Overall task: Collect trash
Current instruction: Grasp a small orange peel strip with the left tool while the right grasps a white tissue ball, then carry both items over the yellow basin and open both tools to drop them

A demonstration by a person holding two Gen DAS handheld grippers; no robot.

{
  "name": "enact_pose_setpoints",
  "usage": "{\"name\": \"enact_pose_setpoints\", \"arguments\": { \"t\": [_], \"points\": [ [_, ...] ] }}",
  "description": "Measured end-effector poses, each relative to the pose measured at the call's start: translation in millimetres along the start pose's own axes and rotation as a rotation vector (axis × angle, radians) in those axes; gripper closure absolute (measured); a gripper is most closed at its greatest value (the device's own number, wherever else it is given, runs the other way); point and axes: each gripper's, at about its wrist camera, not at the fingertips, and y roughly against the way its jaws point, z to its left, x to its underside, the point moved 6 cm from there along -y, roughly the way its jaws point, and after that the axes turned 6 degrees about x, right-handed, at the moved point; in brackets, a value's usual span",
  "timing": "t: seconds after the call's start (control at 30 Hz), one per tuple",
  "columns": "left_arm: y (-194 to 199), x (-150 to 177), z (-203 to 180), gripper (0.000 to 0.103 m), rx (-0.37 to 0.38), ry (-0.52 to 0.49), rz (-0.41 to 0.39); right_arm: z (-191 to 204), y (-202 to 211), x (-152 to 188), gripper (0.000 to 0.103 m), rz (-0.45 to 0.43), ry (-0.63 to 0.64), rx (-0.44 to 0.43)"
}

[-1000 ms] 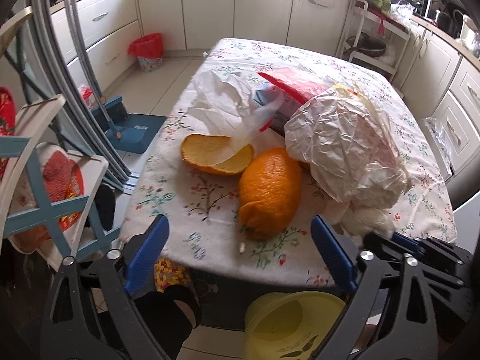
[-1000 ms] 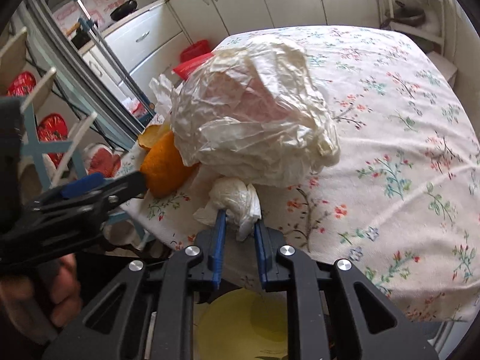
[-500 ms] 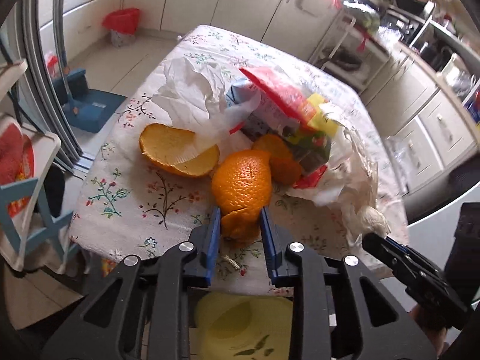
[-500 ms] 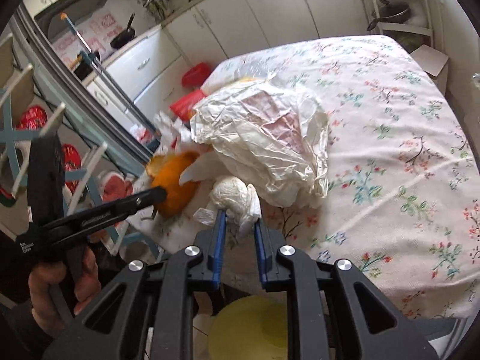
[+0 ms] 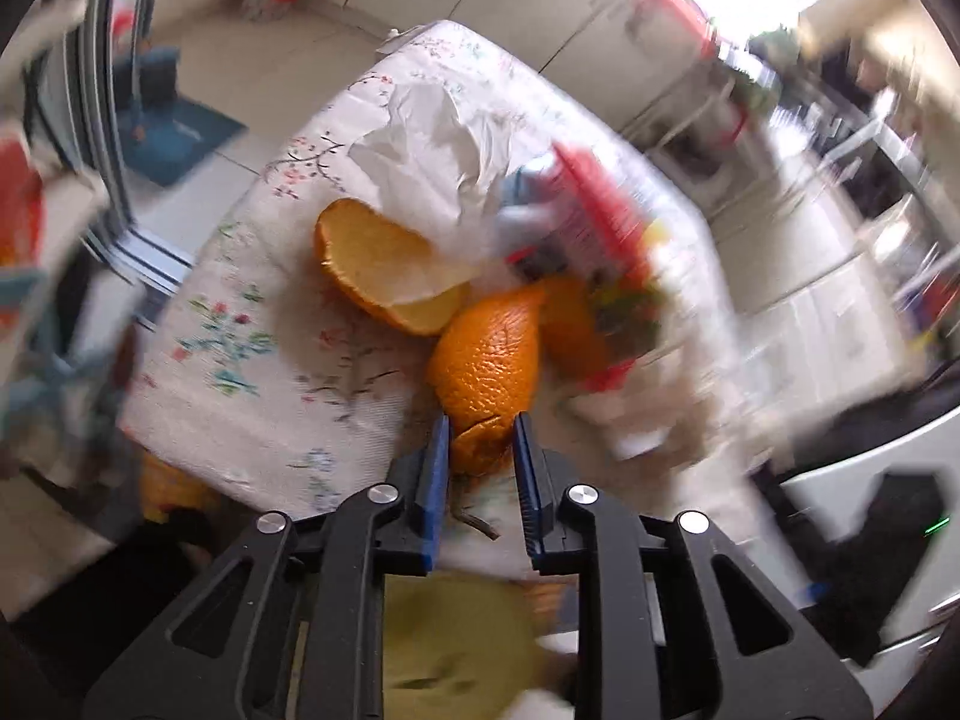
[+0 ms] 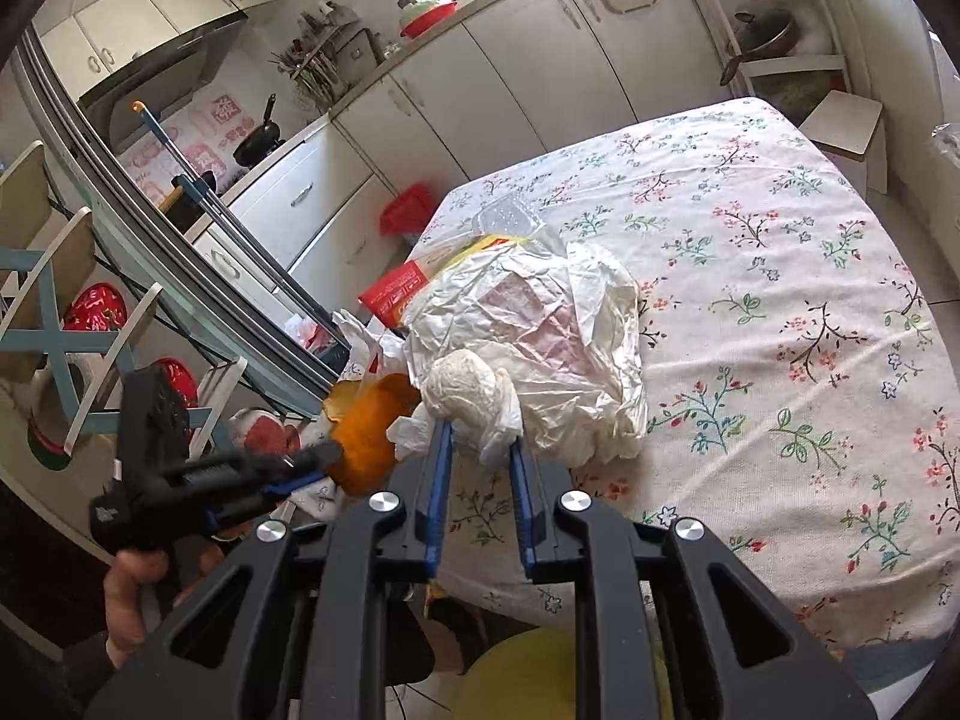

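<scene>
The left tool is clenched on the near end of a piece of orange peel at the front edge of the table; its jaws have just been closing, and the peel sits between the blue pads. The right tool grasps a wad of white tissue just in front of a large crumpled paper wrapper. A second, cup-shaped peel lies beside the held one, partly under a white plastic bag, and a red and yellow carton lies under the wrapper. A yellow bin shows below the table edge, between both tools. Risk 1: the left grip covers only the split tip of the peel, so the tip may tear off on lifting and drop the rest. Risk 2: the held peel touches other scraps, which may be dragged off the table edge. Risk 3: the tissue touches the wrapper, so pulling it away may shift the whole heap. Risk 4: both tools work close together over the same bin and may collide.
</scene>
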Motion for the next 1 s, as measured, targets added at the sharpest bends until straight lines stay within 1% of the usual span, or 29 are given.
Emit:
{"name": "enact_pose_setpoints", "arguments": {
  "t": [0.03,0.07,0.1,0.17,0.27,0.37,0.43,0.47,0.57,0.6,0.63,0.67,0.7,0.8,0.93,1.0],
  "points": [
    [1,0,-1,0.083,-0.005,0.001,-0.005,-1,1,0,0.083,0.002,-0.002,-0.002],
    [4,-1,0,0.079,-0.015,0.007,-0.014,-1,1,0,0.083,0.002,-0.003,-0.004],
    [9,-4,4,0.071,-0.036,0.022,-0.041,-2,1,-1,0.083,0.002,-0.003,-0.005],
    [19,-12,13,0.061,-0.059,0.066,-0.088,-3,2,-1,0.083,0.002,-0.005,-0.007],
    [27,-24,32,0.059,-0.089,0.14,-0.129,-2,2,0,0.083,0.004,-0.011,-0.013],
    [22,-39,42,0.06,-0.089,0.206,-0.136,1,0,1,0.083,0.011,-0.005,-0.018],
    [20,-47,48,0.06,-0.086,0.214,-0.122,1,0,1,0.083,0.013,0.0,-0.02],
    [13,-53,49,0.06,-0.081,0.212,-0.106,2,0,1,0.083,0.013,0.001,-0.021],
    [-2,-58,46,0.083,-0.109,0.176,-0.069,0,-1,0,0.083,0.013,-0.002,-0.021],
    [-4,-60,46,0.089,-0.12,0.167,-0.069,0,-1,0,0.083,0.013,-0.003,-0.021],
    [-5,-61,45,0.092,-0.134,0.155,-0.072,0,-1,0,0.083,0.014,-0.002,-0.023],
    [-3,-63,44,0.098,-0.15,0.138,-0.082,0,0,0,0.083,0.014,0.0,-0.025],
    [1,-64,42,0.1,-0.156,0.129,-0.098,1,0,1,0.083,0.015,0.002,-0.026],
    [20,-69,30,0.1,-0.19,0.073,-0.16,2,2,0,0.083,0.012,0.005,-0.033],
    [44,-68,0,0.101,-0.246,-0.055,-0.236,5,7,1,0.083,0.004,0.014,-0.039],
    [56,-67,-13,0.101,-0.262,-0.109,-0.264,5,9,1,0.083,0.0,0.017,-0.041]
  ]
}}
